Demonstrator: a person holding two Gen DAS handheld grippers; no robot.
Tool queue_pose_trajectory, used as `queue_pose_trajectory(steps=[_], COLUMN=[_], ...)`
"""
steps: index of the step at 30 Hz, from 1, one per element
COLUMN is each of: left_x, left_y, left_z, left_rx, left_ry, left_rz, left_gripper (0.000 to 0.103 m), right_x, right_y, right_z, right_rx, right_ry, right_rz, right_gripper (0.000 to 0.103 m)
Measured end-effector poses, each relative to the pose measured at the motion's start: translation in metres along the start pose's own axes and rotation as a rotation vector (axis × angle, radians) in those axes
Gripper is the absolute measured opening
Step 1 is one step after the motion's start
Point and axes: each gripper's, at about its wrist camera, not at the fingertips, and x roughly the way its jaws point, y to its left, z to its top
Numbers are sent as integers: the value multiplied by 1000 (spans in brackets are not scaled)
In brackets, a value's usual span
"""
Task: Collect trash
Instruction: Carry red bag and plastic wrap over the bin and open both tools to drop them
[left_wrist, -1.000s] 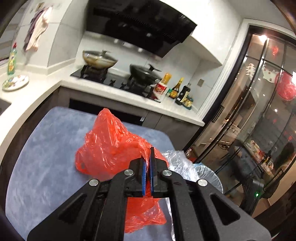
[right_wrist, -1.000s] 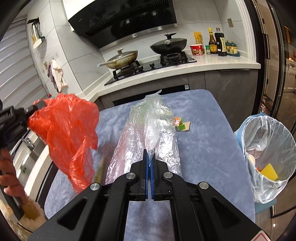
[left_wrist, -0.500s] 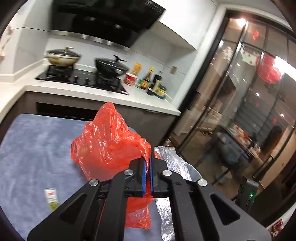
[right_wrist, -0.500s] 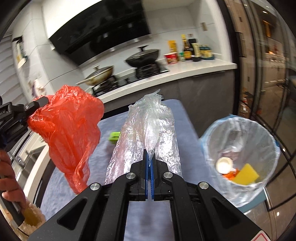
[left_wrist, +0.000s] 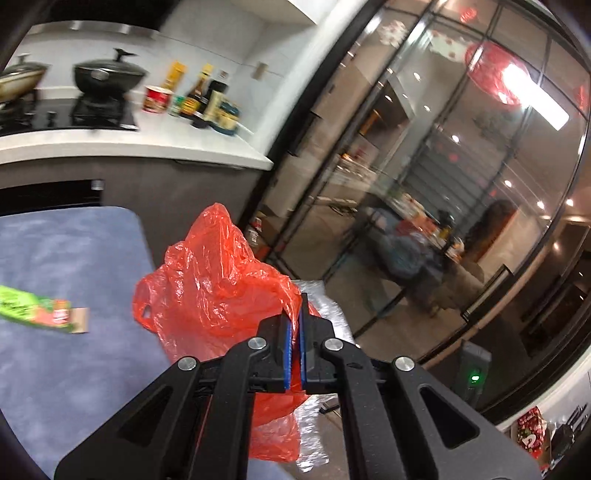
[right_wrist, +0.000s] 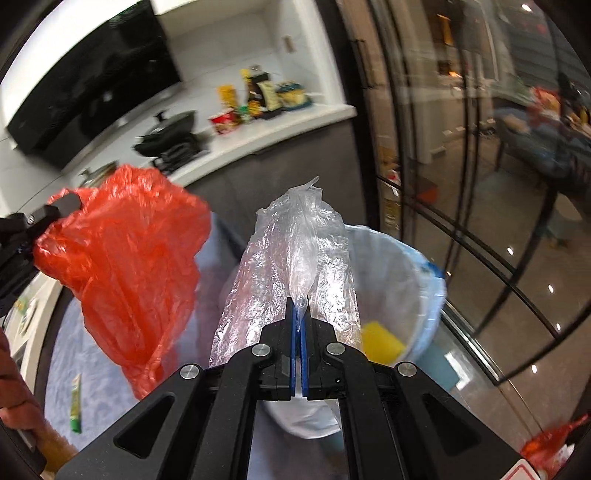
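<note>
Pinching a crumpled red bag (left_wrist: 218, 295) mid-frame, left gripper (left_wrist: 294, 334) fingers nearly touching, right gripper (right_wrist: 298, 332) clamping a clear plastic bag (right_wrist: 295, 258) centre frame, dangling over the lined bin (right_wrist: 410, 280), wrapper (left_wrist: 40, 312) lying left on blue cloth (left_wrist: 66, 369).

crumpled red plastic bag (right_wrist: 125, 258) and clear plastic bag (right_wrist: 295, 258) hanging aloft; lined trash bin (right_wrist: 406, 295) holding yellow sponge (right_wrist: 380, 345).

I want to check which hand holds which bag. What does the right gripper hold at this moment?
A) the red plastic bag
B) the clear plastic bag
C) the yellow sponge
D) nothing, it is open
B: the right gripper is shut on the clear plastic bag, above the trash bin; the red plastic bag hangs from the left gripper.
</note>
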Motion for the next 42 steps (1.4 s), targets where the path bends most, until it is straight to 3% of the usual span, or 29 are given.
queue_pose_trajectory(steps=[3, 7, 15, 18, 19, 22, 24, 29, 38, 42], left_x=[35, 84, 162, 174, 175, 163, 144, 106, 26, -13], left_y=[-12, -15, 19, 26, 28, 32, 32, 39, 55, 67], left_z=[-1, -8, -41, -51, -53, -54, -51, -42, -41, -46], left_rx=[28, 54, 19, 36, 33, 14, 8, -37, -49, -48], left_ry=[24, 82, 260, 277, 289, 263, 200, 135, 22, -16], left_rz=[-31, 1, 55, 119, 132, 144, 149, 152, 271, 337], left_gripper=[2, 2, 3, 5, 15, 56, 69, 71, 76, 76], right_x=[19, 45, 101, 110, 110, 101, 92, 64, 8, -7], right_y=[-21, -36, -40, -37, -38, -39, -40, -40, -13, 7], right_z=[2, 1, -8, -8, -8, -7, -4, 2, 11, 11], right_rx=[18, 41, 65, 58, 61, 62, 60, 80, 52, 22], right_ry=[30, 81, 210, 219, 211, 178, 155, 91, -30, -44], right_rz=[-37, -35, -21, -42, -43, -60, -59, -51, -10, 26], right_gripper=[3, 3, 3, 11, 18, 32, 35, 37, 37, 37])
